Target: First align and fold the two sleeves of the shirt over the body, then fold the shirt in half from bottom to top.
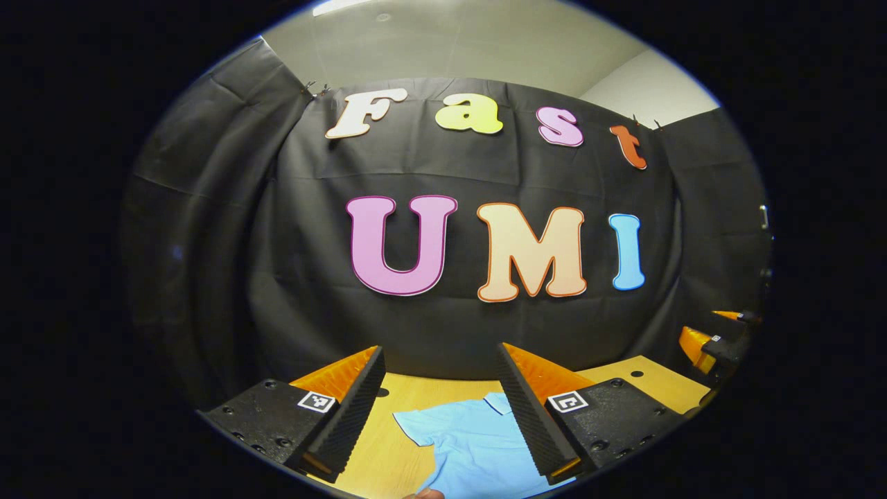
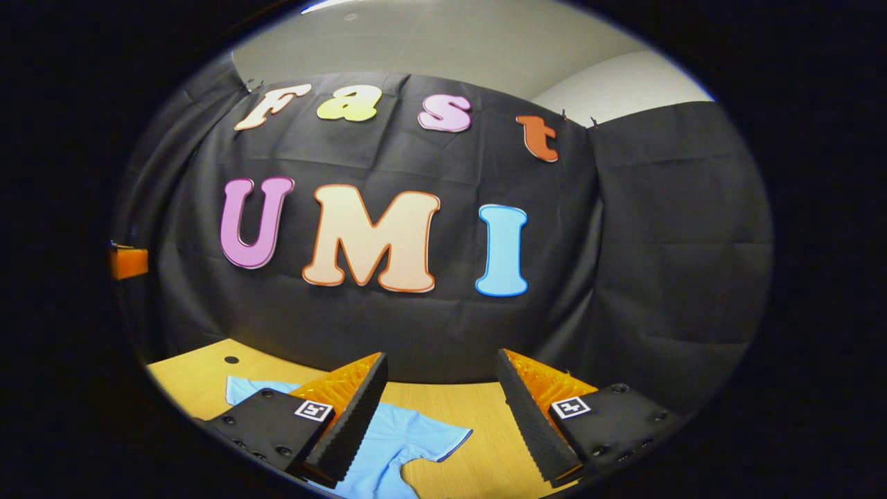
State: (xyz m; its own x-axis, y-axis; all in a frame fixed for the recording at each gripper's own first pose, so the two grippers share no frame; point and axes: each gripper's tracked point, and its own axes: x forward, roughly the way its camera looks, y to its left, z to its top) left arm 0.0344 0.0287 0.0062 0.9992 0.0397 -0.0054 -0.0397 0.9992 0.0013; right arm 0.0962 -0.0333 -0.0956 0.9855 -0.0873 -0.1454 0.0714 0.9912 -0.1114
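Plainly, nothing is folded yet: the shirt lies flat on the bench with both sleeves spread out, so the step in hand is judged to be the first sleeve fold. To do it well, each sleeve should be pinched near its cuff and laid square over the body. The left hand-held gripper is held high and level, fingers wide apart and empty; the right hand-held gripper likewise.
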